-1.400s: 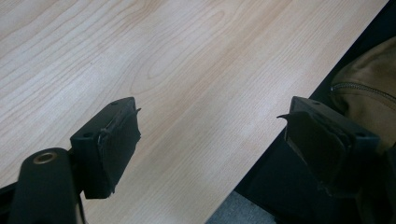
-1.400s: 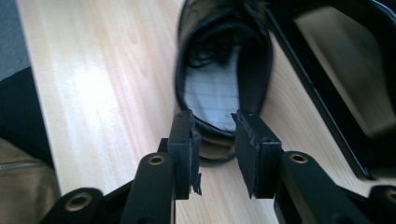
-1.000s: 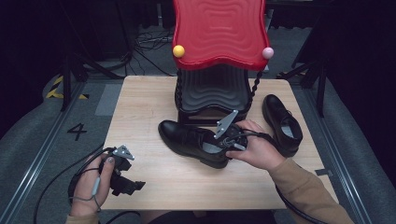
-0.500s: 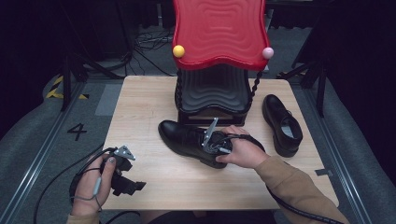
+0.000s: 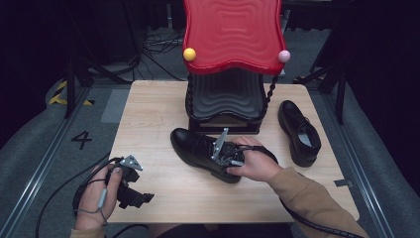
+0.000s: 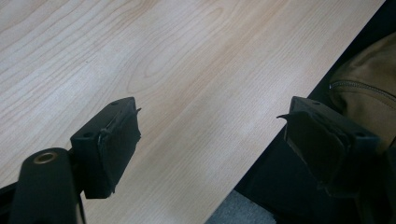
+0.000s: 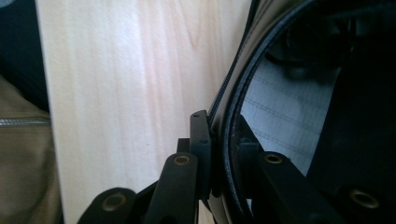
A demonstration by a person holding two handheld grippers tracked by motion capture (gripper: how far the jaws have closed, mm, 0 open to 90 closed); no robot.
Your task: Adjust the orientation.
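Over the last second the right hand (image 5: 255, 163) had come down and forward along the near black shoe (image 5: 198, 148), and the right gripper (image 5: 224, 157) had just been closing its jaws, with the shoe's collar between them. The left gripper (image 5: 130, 191) had kept its place at the table's near left corner.

The wooden table (image 5: 148, 119) carried, at its far middle, a tall red-and-black stand (image 5: 232, 34) with a yellow ball (image 5: 189, 54) and a pink ball (image 5: 284, 56) at its corners. The near shoe lay just in front of that stand, toe pointing left, heel toward the right hand. A second black shoe (image 5: 298, 131) lay well apart at the right edge.

In the right gripper view the gripper (image 7: 219, 158) pinched the shoe's side wall (image 7: 232, 121), one jaw outside the leather, the other inside against the pale lining (image 7: 280, 116). In the left gripper view the left gripper (image 6: 215, 140) stood spread wide over bare wood, holding nothing.

The risk, as I judge it, lay in the grip: the bite took only a thin, soft edge near the heel, so on lifting the toe's weight could swing the shoe down, fold the collar, or pull it free. The stand sat close behind, and a swinging toe could knock it.
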